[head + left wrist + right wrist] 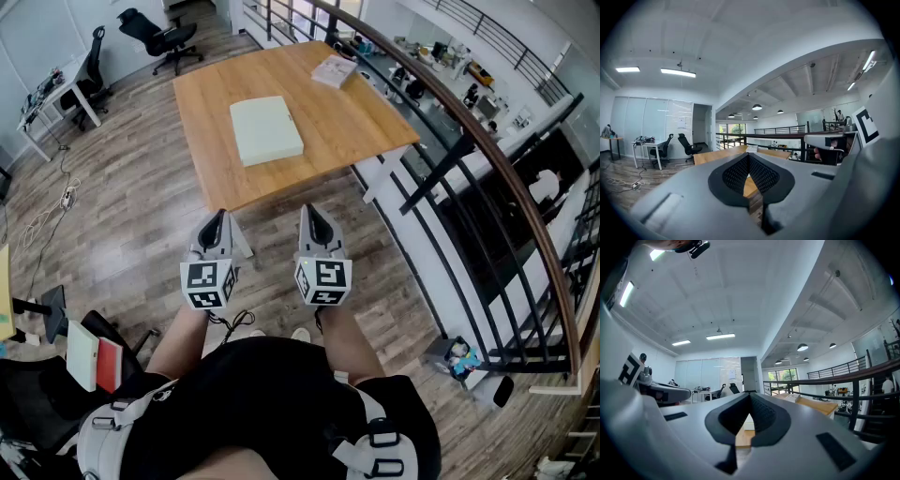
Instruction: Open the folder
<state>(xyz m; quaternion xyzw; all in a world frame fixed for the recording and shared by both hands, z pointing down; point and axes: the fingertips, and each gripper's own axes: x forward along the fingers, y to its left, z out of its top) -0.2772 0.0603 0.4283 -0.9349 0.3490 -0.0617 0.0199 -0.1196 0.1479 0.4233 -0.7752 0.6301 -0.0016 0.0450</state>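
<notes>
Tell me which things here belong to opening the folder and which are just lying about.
For the job:
- pale folder, closed, on the wooden table
- left gripper and right gripper, both shut and empty, short of the table

Just lying about:
- booklet at the table's far corner
- office chair
- white desk

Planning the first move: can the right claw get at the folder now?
Probably, once moved forward: the right claw hangs short of the table, and bare wood lies before the folder.
</notes>
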